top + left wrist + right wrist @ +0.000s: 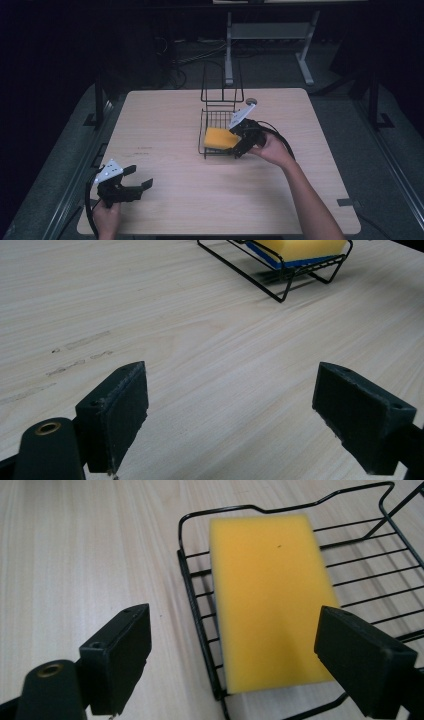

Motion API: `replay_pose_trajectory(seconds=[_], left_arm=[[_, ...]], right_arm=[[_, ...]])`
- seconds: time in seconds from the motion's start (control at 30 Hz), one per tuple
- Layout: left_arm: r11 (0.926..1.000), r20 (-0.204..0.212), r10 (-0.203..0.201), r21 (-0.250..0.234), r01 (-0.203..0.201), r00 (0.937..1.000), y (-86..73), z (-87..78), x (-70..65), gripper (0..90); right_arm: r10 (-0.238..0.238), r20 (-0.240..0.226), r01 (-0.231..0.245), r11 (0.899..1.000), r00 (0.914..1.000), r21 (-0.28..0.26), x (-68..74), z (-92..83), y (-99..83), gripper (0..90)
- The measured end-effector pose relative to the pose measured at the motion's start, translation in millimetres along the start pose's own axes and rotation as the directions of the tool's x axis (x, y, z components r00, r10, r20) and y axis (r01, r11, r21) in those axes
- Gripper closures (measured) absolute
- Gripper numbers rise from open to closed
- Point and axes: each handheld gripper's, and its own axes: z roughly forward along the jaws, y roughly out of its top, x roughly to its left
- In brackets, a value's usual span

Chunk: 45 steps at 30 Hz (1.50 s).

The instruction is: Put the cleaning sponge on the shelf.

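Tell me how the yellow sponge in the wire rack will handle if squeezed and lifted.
The sponge looks like soft foam, so it probably compresses and weighs little. Flat in the wire rack, it shouldn't roll. Its matte surface likely grips well.

sponge in rack; rack mid-table; disc, perhaps, behind rack

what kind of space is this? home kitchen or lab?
Likely a lab or data-collection room, not a kitchen: one bare wooden table holding just a wire rack with a yellow sponge, loose cables on the dark floor, and a desk frame behind.
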Motion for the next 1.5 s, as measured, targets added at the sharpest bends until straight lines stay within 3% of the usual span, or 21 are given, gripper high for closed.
replay_pose_trajectory(seconds=[0.47,1.5], left_arm=[[0.9999,0.007,0.011,0.002,-0.011,0.9999,-0.5,-0.6,-2.8,14.0],[0.9997,0.005,0.022,0.008,-0.022,0.9997,-0.9,1.1,-5.8,14.0]], right_arm=[[0.004,0.009,-0.004,1.0,0.9999,0.005,26.5,-13.8,-28.0,14.9],[0.038,0.013,-0.039,0.999,0.9992,0.03,53.7,-33.9,-82.0,14.9]])
